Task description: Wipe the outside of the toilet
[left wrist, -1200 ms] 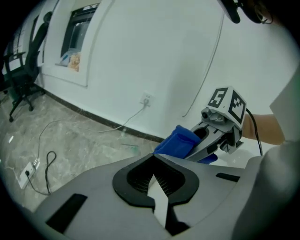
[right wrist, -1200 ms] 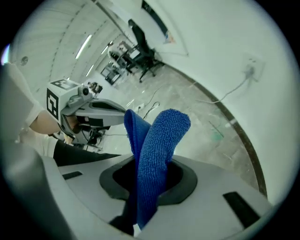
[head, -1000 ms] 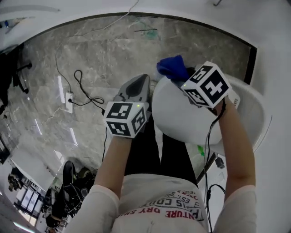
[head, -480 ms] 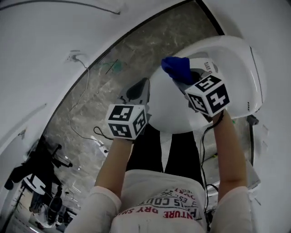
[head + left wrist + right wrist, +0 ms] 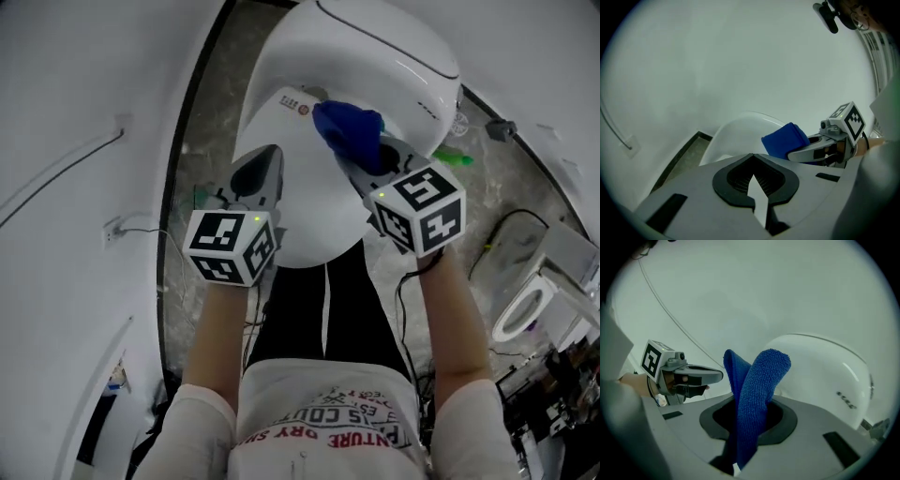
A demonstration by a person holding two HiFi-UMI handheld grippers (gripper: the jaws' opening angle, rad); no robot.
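At your far left stands a plain white wall (image 5: 84, 187), and a strip of grey marbled floor (image 5: 190, 169) runs along its foot. Your left gripper (image 5: 261, 173) comes next, its marker cube towards you and its tip at the left flank of the glossy white ceramic toilet (image 5: 309, 220). In the left gripper view its jaws are drawn together with nothing between them (image 5: 752, 177). Beyond them you see the toilet's curved white shell (image 5: 736, 133).

The toilet fills the middle of the head view, its rounded body just in front of your legs.

To the right, your right gripper (image 5: 361, 155) reaches over the top of the toilet. Its jaws are clamped on a folded blue terry cloth (image 5: 349, 129). In the right gripper view the cloth (image 5: 757, 394) rises from between the jaws in two upright folds, with the toilet's white side (image 5: 820, 366) behind it. The cloth lies over the toilet's upper surface, beside a small printed label. Whether it presses on the ceramic you cannot tell from here.
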